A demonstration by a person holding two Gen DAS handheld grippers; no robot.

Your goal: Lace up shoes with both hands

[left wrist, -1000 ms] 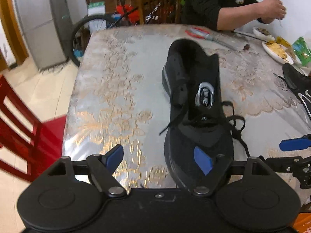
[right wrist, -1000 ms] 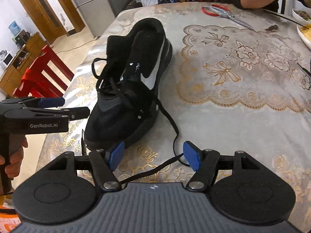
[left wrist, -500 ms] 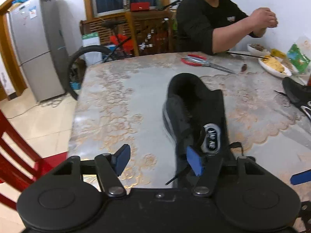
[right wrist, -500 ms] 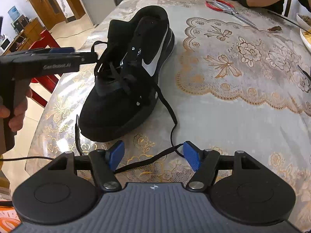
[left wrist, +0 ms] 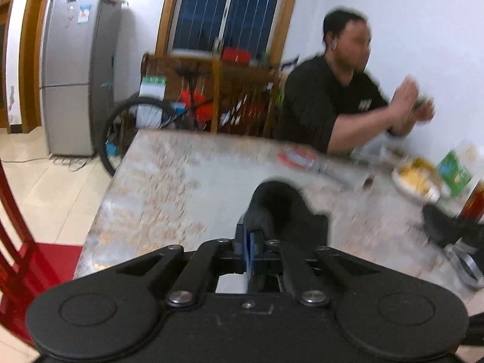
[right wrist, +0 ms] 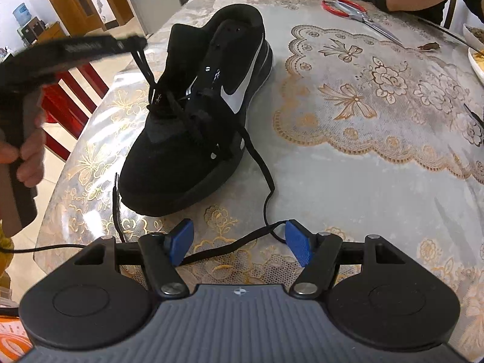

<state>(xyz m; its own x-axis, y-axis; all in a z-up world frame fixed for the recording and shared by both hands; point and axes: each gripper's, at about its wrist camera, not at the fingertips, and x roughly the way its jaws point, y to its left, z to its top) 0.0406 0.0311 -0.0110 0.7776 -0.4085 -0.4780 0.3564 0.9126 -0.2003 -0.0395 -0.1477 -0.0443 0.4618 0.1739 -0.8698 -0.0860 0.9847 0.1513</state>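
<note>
A black shoe (right wrist: 196,121) with a white swoosh stands on the table (right wrist: 348,181), toe towards me; only its heel (left wrist: 281,208) shows in the blurred left wrist view. My left gripper (left wrist: 251,251) is shut, blue pads together. In the right wrist view the left gripper (right wrist: 133,42) holds a black lace loop (right wrist: 143,69) pulled up taut from the shoe's left eyelets. My right gripper (right wrist: 239,239) stands open near the table's front edge. The other lace end (right wrist: 266,181) trails off the shoe's right side and lies between its fingers, untouched.
Red-handled scissors (right wrist: 354,9) lie at the far side, where a seated person (left wrist: 332,106) is busy with both hands. A plate of food (left wrist: 414,181) and a second black shoe (left wrist: 447,227) sit at the right. A red chair (left wrist: 18,242) stands off the table's left edge.
My left gripper has gone from open to shut and risen above the shoe's left side, drawing a lace loop up. The right gripper stays open in the same place.
</note>
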